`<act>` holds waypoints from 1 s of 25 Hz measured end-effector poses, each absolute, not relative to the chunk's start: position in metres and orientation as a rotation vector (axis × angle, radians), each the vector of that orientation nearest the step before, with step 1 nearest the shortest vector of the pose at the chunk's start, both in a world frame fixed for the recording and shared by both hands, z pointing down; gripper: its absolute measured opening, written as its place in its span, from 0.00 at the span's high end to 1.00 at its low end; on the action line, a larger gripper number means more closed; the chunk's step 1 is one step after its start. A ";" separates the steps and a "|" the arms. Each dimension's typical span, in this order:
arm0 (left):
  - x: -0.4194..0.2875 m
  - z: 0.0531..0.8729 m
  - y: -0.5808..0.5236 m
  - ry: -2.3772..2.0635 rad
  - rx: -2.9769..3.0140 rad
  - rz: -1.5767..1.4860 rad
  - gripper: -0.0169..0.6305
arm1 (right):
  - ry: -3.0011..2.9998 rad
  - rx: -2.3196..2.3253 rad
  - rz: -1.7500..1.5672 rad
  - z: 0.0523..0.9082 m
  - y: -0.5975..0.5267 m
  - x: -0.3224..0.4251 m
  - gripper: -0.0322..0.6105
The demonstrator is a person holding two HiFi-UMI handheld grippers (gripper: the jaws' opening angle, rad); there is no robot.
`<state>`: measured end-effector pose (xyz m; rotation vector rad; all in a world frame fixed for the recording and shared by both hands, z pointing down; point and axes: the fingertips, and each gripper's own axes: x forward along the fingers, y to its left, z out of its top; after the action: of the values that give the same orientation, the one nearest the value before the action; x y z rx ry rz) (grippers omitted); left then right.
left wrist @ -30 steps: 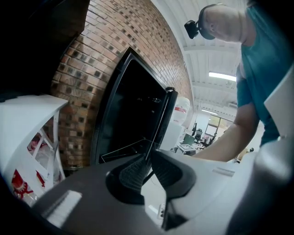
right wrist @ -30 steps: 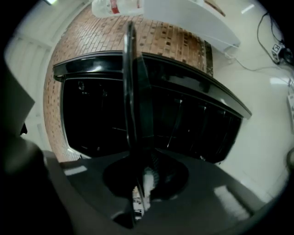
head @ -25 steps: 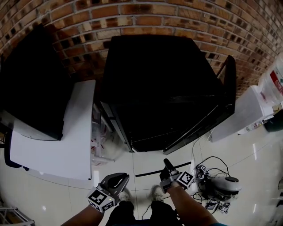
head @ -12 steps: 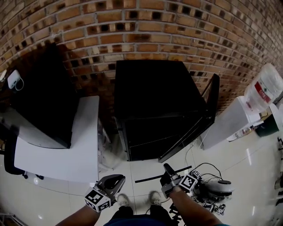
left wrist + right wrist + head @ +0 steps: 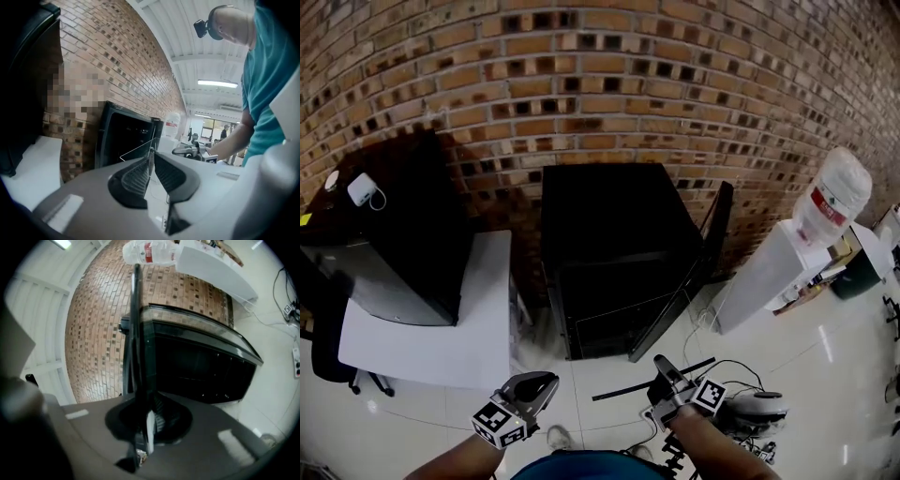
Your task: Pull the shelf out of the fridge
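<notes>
The black fridge (image 5: 614, 234) stands against the brick wall with its door (image 5: 680, 295) swung open to the right. Its shelf (image 5: 623, 386), a thin dark panel seen edge-on, hangs above the floor well in front of the fridge. My right gripper (image 5: 661, 367) is shut on it. In the right gripper view the shelf (image 5: 136, 329) rises as a dark slab from between the jaws of the right gripper (image 5: 147, 411), with the fridge (image 5: 201, 366) behind. My left gripper (image 5: 542, 380) is shut and holds nothing; in its own view the left gripper (image 5: 151, 158) points toward the fridge (image 5: 124, 138).
A white table (image 5: 441, 328) and a tall black cabinet (image 5: 394, 234) stand left of the fridge. A white water dispenser (image 5: 769, 267) with a bottle (image 5: 830, 202) stands at the right. Cables and a round grey device (image 5: 759, 405) lie on the floor by my right arm.
The fridge has dropped back and looks smaller, with more brick wall in view. Both grippers have come away from it, and the right one still grips the shelf.
</notes>
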<state>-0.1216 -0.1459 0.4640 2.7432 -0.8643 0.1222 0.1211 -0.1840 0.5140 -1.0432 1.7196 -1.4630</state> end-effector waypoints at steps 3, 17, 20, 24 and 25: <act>-0.096 0.452 -0.133 -0.908 2.767 0.115 0.95 | 1.765 -0.977 -1.440 0.490 -0.168 0.149 0.93; 0.006 0.402 -0.021 -1.238 2.695 0.046 0.95 | 2.010 -0.681 -1.456 0.422 -0.102 0.238 0.93; 0.001 0.393 -0.007 -1.257 2.701 0.035 0.95 | 2.009 -0.674 -1.450 0.414 -0.091 0.239 0.93; -0.012 0.377 0.006 -1.246 2.731 -0.005 0.95 | 2.006 -0.705 -1.420 0.401 -0.075 0.232 0.93; -0.017 0.374 0.009 -1.232 2.745 -0.010 0.95 | 2.014 -0.714 -1.404 0.397 -0.070 0.227 0.93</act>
<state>-0.0167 0.0095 0.3743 2.7448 -1.2322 -0.0103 0.2269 -0.0701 0.3970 -0.7139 2.0139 -1.4041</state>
